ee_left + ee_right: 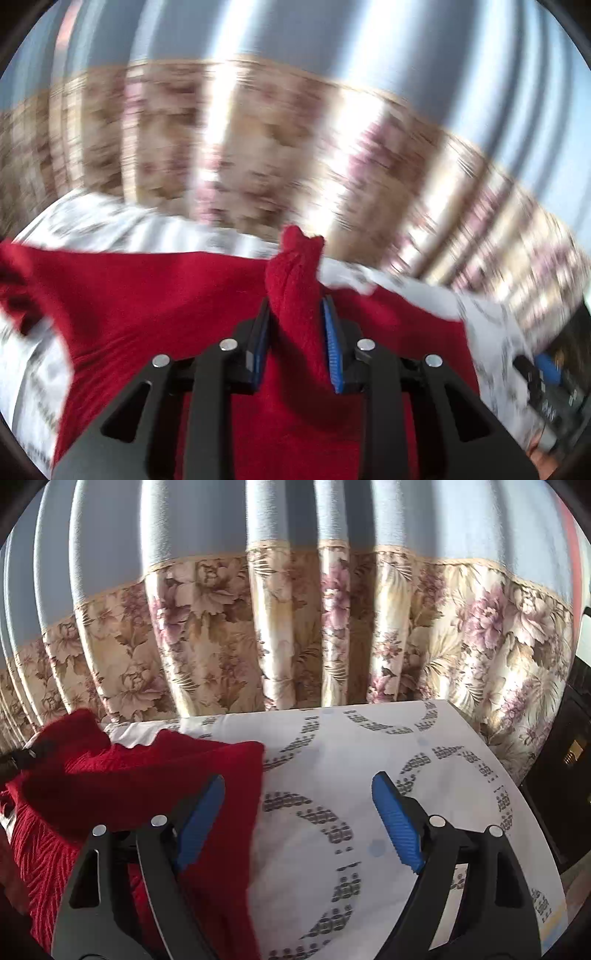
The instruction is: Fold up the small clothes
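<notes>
A bunched corner of the red knit garment is pinched between the fingers of the left gripper; the blue pads are pressed onto a thick wad of fabric that sticks up past the tips. The fingers of the right gripper are spread wide w/ nothing between them, one over the garment's right edge, the other over bare cloth.

The garment is spread over the left part of the tabletop, which is covered w/ a white cloth printed in grey dotted rings. A flowered curtain w/ a pale blue upper part hangs behind. The left view is heavily blurred.

Step in hand, as judged: a fold is being carried over by the left side. It is best done w/ the pinched corner kept low and drawn across in one smooth arc, so the knit is not stretched or dragged; the opposite edge should be pinned or gripped by the right side first, approx. level w/ the left, so edges line up.

No brand, label or readable writing is seen.
</notes>
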`<state>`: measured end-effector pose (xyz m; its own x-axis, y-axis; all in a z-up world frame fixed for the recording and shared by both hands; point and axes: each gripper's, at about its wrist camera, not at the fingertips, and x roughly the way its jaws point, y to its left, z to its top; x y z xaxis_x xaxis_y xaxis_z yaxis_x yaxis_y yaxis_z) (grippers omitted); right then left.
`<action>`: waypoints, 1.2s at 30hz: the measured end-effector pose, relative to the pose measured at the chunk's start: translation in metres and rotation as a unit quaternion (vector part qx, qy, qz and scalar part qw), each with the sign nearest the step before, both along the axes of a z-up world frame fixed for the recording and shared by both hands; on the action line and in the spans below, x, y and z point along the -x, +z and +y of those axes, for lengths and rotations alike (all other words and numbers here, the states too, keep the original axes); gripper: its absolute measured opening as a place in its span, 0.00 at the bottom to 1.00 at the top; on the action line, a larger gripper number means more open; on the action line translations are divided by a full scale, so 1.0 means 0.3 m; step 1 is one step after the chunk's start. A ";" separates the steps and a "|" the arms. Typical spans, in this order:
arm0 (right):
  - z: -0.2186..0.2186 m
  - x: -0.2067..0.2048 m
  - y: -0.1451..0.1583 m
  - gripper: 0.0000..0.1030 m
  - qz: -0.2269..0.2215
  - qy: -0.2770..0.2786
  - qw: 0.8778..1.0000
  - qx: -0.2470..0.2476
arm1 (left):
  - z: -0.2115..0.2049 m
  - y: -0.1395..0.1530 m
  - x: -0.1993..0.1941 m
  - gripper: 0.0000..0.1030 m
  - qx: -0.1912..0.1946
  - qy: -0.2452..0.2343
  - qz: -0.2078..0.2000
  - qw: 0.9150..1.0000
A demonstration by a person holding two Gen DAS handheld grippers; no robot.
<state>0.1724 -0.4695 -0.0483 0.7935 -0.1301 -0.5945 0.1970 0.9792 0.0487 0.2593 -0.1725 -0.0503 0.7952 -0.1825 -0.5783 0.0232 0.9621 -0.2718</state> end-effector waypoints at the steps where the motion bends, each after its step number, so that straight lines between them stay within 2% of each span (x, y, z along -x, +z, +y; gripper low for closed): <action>1: 0.015 -0.001 0.001 0.82 0.002 0.007 1.000 0.000 | 0.053 -0.008 0.010 0.28 0.009 0.031 0.004 0.999; 3: 0.048 -0.007 -0.003 0.83 0.009 0.018 1.000 0.004 | 0.133 -0.033 0.005 0.51 0.010 0.067 0.021 0.997; 4: 0.068 -0.013 -0.008 0.83 0.016 0.026 1.000 0.008 | 0.173 -0.049 0.009 0.76 0.007 0.093 0.028 0.995; 5: 0.082 -0.017 -0.014 0.83 0.021 0.031 0.999 0.012 | 0.235 -0.065 0.022 0.78 0.009 0.128 0.028 0.991; 9: 0.135 -0.014 -0.027 0.84 0.031 0.047 0.998 0.022 | 0.407 -0.112 0.062 0.78 0.041 0.169 0.065 0.983; 11: 0.146 -0.015 -0.030 0.84 0.033 0.048 0.998 0.024 | 0.477 -0.114 0.088 0.79 0.047 0.182 0.061 0.980; 16: 0.151 -0.023 -0.052 0.86 0.048 0.040 0.998 0.033 | 0.567 -0.126 0.075 0.80 0.050 0.174 0.071 0.981; 18: 0.145 -0.026 -0.061 0.86 0.052 0.032 0.998 0.031 | 0.567 -0.125 0.037 0.82 0.048 0.151 0.075 0.985; 20: 0.144 -0.028 -0.069 0.86 0.054 0.031 0.998 0.026 | 0.531 -0.108 -0.012 0.82 0.031 0.116 0.067 0.990; 23: 0.153 -0.034 -0.080 0.86 0.057 0.034 0.997 0.024 | 0.440 -0.097 -0.103 0.82 -0.025 0.054 0.063 0.996; 25: 0.161 -0.041 -0.088 0.86 0.060 0.036 0.997 0.024 | 0.380 -0.107 -0.155 0.82 -0.078 0.032 0.065 0.994; 30: 0.167 -0.061 -0.100 0.86 0.064 0.039 0.997 0.026 | 0.310 -0.165 -0.217 0.82 -0.123 -0.018 0.084 0.989; 31: 0.169 -0.065 -0.101 0.86 0.066 0.040 0.997 0.026 | 0.304 -0.176 -0.220 0.77 -0.124 -0.026 0.086 0.988; 32: 0.172 -0.070 -0.101 0.86 0.067 0.041 0.997 0.030 | 0.299 -0.183 -0.221 0.58 -0.120 -0.038 0.088 0.988; 33: 0.177 -0.071 -0.102 0.86 0.067 0.041 0.996 0.033 | 0.293 -0.186 -0.220 0.50 -0.115 -0.053 0.090 0.988; 34: 0.182 -0.073 -0.104 0.86 0.069 0.042 0.996 0.036 | 0.284 -0.185 -0.218 0.35 -0.112 -0.066 0.088 0.988; 36: 0.198 -0.079 -0.107 0.85 0.072 0.043 0.995 0.046 | 0.257 -0.173 -0.198 0.17 -0.137 -0.076 0.073 0.985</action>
